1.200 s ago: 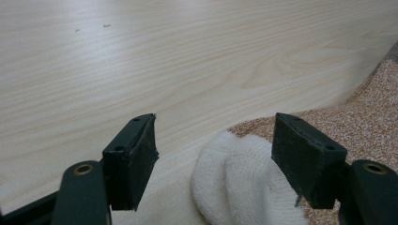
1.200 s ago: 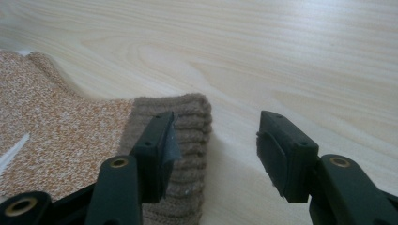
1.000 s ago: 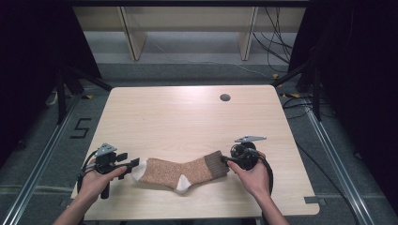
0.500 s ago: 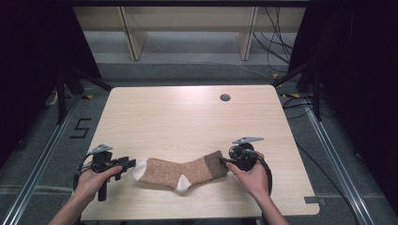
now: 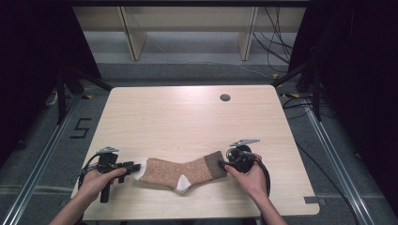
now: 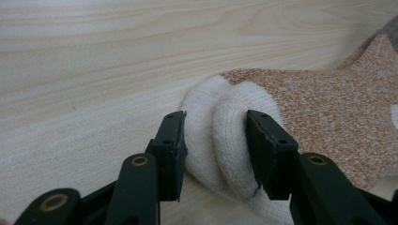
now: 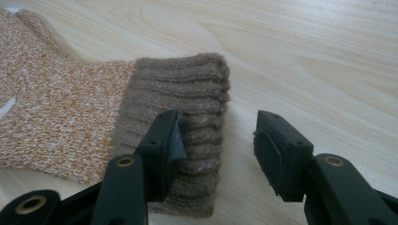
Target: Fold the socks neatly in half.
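From the high view we've got the sock (image 5: 180, 171) lying flat near the front edge of the bench (image 5: 187, 117), between the two hands; its long axis runs pretty much left to right across the bench, white toe pointing at the left claw (image 5: 133, 166) and the brown ribbed cuff pointing at the right claw (image 5: 224, 165); the white heel patch pokes toward our side of the bench. Looks to us like the sock is already laid out mostly straight, so the spreading part seems largely done; what's left, we'd guess, is either a last tug or a fold, and neither has started as far as we can see.

Left gripper view: the left claw (image 6: 213, 154) has its jaws either side of the white toe (image 6: 220, 131), which bulges up between them; both pads look pressed against the knit, so we'd call it clenched on the toe; the orange speckled foot runs away up and right.

Right gripper view: the right claw (image 7: 218, 150) is spread; one jaw sits on top of the cuff (image 7: 187, 117), the other stands over bare wood beside the cuff edge, clear gap between; so released, not gripping anything; the sock body heads off to the upper left from here.
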